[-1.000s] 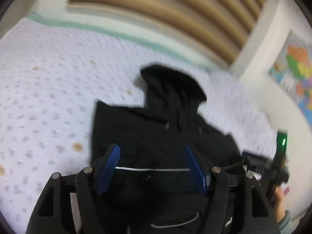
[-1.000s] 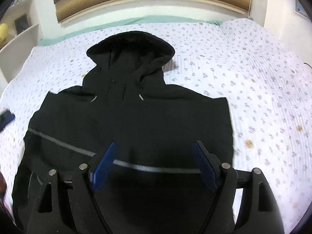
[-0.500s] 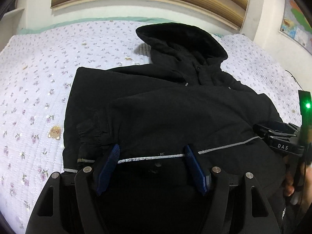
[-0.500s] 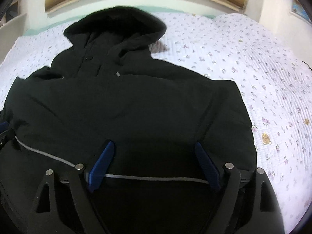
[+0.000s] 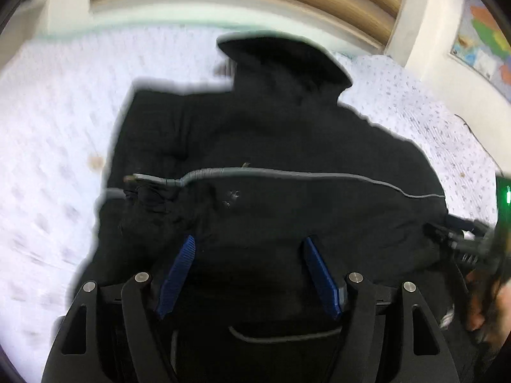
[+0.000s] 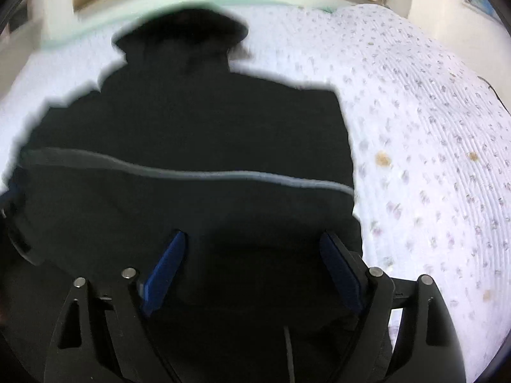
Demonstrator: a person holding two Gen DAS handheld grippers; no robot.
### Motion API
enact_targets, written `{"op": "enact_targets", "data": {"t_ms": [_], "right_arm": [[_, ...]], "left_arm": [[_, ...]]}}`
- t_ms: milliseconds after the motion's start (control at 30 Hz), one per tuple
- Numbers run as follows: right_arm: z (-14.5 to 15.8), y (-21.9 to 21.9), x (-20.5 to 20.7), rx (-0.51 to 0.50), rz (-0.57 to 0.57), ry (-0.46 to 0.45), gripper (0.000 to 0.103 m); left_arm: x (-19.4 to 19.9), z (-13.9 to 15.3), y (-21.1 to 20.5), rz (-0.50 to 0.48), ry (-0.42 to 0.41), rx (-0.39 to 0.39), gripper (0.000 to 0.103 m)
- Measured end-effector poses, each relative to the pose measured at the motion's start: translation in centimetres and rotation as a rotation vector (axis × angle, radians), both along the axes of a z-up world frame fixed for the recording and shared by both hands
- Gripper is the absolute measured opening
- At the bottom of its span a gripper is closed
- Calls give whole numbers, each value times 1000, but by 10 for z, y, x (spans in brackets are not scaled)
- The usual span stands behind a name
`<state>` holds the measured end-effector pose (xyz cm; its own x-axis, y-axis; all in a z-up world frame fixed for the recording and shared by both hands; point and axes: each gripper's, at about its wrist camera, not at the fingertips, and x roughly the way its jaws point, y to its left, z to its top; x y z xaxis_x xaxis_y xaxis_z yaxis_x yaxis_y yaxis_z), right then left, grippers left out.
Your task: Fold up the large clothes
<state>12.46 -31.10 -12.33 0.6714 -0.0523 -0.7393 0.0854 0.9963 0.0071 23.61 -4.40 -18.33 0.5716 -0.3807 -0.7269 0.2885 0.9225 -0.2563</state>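
Black hooded jacket lies spread flat on the bed, which carries a white quilted cover with a small print. Hood at 12 o'clock in both wrist views, hem toward 6 o'clock under the cameras; the long axis therefore runs 12 to 6, straight along the pointing line of both tools. A thin grey reflective stripe crosses the body from 9 to 3 o'clock, just ahead of both sets of fingers. Left gripper: blue fingers apart, nothing pinched, dark fabric showing between and below them. Right gripper: fingers spread wider, having just been opening, with cloth beneath the gap but no pad pressing on it. In the left view the other tool, with a green lamp, sits at 3 o'clock by the garment's side edge. The right gripper stands near the jacket's edge at its 3 o'clock, the bed cover bare beyond it; the left one sits near the bunched cuff at its 10 o'clock. Judgement: both are about equally near the hem, which lies at 6 o'clock below each. The next grasp probably takes the lower corners, then carries them toward 12 o'clock. Both frames are blurred; contact with the cloth cannot be told.
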Motion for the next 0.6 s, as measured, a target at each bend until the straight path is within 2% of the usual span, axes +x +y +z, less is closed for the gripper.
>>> {"op": "enact_targets", "data": {"t_ms": [67,167,300,467,600], "right_arm": [[1,0,-6,7,-21,-35,89],[2,2,-8,-5,-28,-39,89],[3,6,-12,-20,-36,-58,90],[6,4,-26,17,-35,-103,90],[8,10,-25,-8,-50,-94,91]], "left_arm": [[-2,2,4,10,-21,-25,71],[-7,2,2,13,-34,3,71],[-11,5,3,26,-42,2,71],[-16,9,5,39,-66,-24,72],[-15,10,5,40,-50,-30,72]]}}
